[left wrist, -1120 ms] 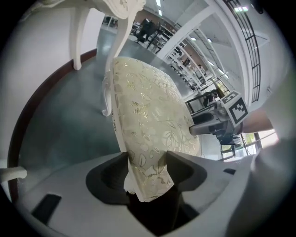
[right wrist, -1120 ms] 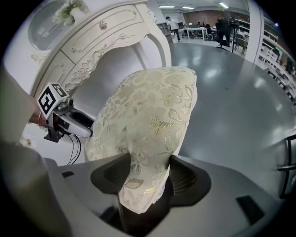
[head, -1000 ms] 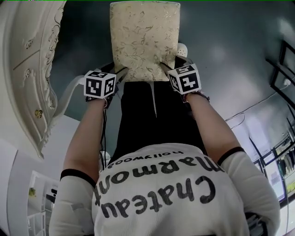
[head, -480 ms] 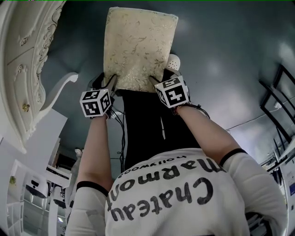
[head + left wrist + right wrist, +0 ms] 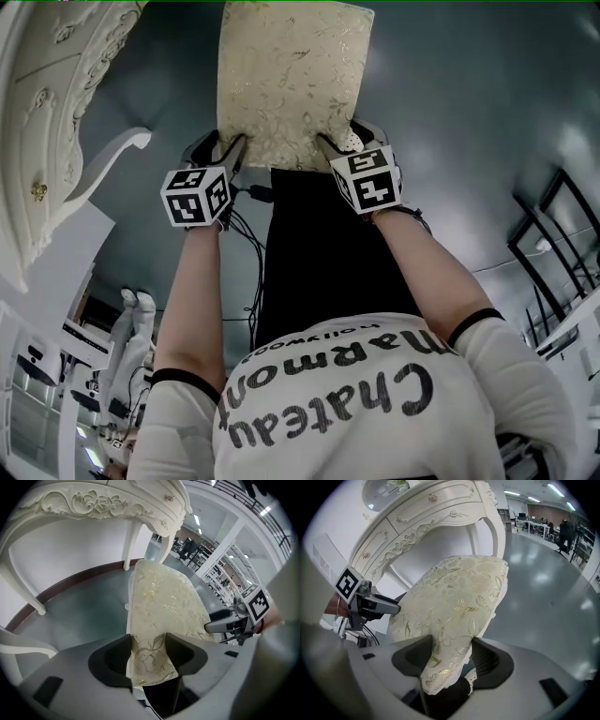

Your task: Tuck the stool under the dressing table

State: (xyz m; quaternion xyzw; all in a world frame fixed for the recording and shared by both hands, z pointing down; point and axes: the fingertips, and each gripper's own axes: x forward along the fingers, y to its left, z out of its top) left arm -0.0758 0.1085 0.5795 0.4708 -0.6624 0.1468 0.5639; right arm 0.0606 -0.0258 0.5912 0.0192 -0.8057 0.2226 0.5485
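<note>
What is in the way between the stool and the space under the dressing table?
Nothing that I can see. Only bare floor lies between the stool and the open space under the dressing table, between its curved legs.

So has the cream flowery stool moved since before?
Yes. The cream floral stool has turned slightly, its far end swinging left toward the white carved dressing table.

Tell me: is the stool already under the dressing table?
No, the stool is out in the open beside the dressing table, with none of it beneath the tabletop.
</note>
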